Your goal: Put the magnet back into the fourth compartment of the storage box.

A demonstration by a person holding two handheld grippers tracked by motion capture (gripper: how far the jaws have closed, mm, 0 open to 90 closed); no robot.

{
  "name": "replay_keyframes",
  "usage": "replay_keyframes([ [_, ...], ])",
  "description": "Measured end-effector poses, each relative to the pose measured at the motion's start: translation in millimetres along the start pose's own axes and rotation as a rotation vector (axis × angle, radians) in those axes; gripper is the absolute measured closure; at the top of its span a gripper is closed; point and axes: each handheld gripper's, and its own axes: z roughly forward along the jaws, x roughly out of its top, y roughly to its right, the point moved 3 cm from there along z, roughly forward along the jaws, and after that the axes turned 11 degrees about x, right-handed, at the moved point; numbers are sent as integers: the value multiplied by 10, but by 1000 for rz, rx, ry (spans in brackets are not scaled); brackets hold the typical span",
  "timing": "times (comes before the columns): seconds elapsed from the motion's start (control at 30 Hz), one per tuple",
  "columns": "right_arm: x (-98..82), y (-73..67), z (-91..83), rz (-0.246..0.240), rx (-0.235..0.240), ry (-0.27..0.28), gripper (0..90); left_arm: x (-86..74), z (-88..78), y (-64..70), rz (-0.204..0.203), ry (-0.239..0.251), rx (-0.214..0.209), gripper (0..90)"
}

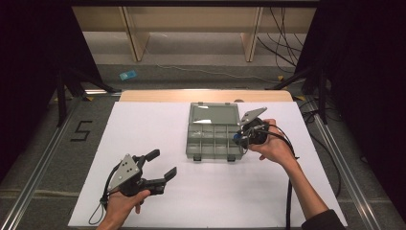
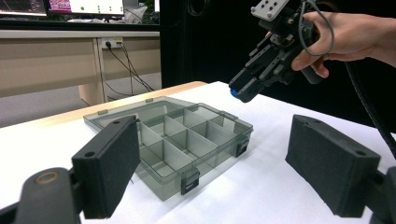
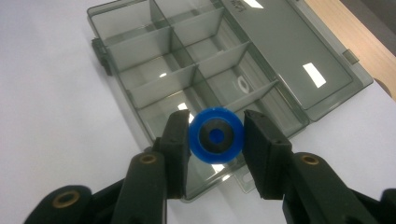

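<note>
I'm looking into a lab: black curtains [image 1: 28, 57] flank my white surface [image 1: 158, 129], monitors [image 2: 84, 6] glow upper left, cables [image 1: 282, 43] trail across the floor.

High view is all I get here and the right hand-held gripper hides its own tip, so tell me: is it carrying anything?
Observer: Yes. The right hand-held gripper is shut on a small round blue part with a dark centre.
Operator: Where is it over the box?
Observer: Above a compartment at the near right corner of the open grey box.
Operator: Anything in the box?
Observer: One small white ring lies in a nearby compartment.
Operator: And the left one?
Observer: The left hand-held gripper is open with nothing between its jaws.
</note>
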Motion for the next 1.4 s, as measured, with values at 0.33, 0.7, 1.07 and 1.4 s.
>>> replay_keyframes([
  [0.33,-8,158,35,3,-13,-3,627,-1,1,0,-3,-1,0,167],
  [0.7,0,261,86,26,-21,-2,627,1,0,-9,0,0,1,167],
  [1.07,-14,364,156,43,-41,7,627,2,-1,-8,-1,1,1,167],
  [1.4,-12,428,215,46,-41,-1,627,5,-4,-10,-3,1,2,167],
])
